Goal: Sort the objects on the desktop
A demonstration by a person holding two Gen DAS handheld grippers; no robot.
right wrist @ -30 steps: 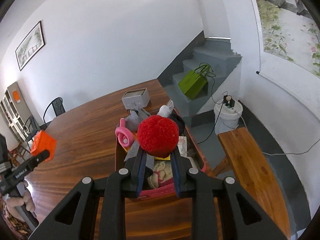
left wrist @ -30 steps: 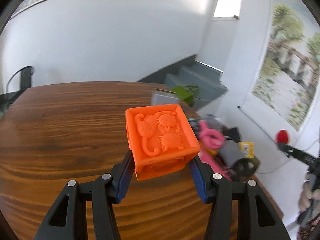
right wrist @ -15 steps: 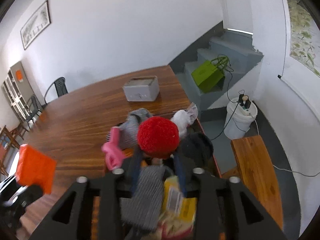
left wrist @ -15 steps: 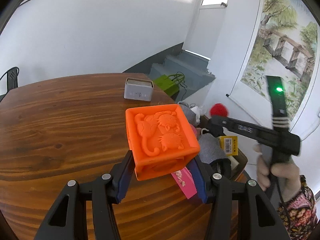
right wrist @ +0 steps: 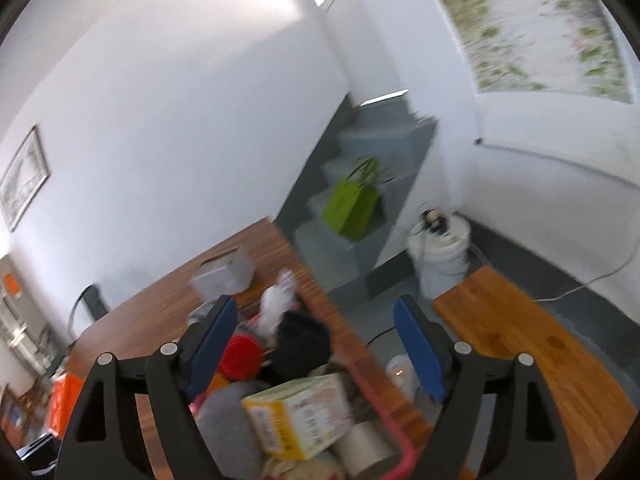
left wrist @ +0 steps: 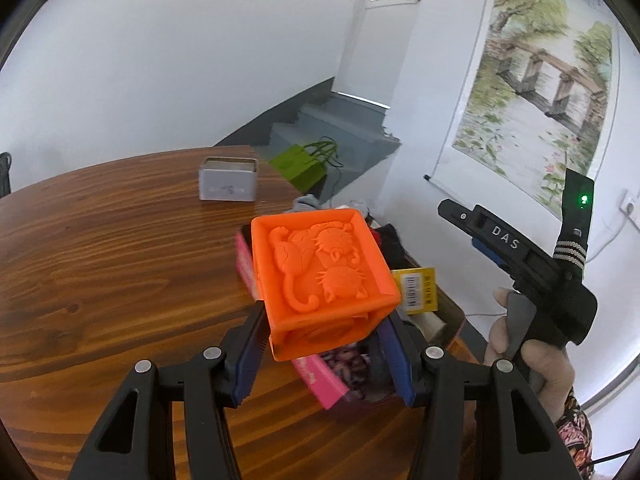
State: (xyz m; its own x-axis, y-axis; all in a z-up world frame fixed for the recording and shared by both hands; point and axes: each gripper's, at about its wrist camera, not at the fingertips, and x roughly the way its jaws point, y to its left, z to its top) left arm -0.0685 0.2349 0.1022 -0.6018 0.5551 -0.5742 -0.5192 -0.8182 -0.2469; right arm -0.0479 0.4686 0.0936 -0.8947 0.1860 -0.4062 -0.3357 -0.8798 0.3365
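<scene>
Orange cube fills left tongs; right tongs gape.

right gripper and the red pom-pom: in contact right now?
Apart. The right wrist view shows the right gripper wide open, and the red pom-pom lying in the pink basket among other items, beyond the left finger's blue pad and not held between the fingers.

black tool, blue pads, silver screws

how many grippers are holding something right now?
1. The left gripper is clamped on the orange block above the pink basket. The right gripper is open and empty over the basket, the red pompom lying below it.
</scene>
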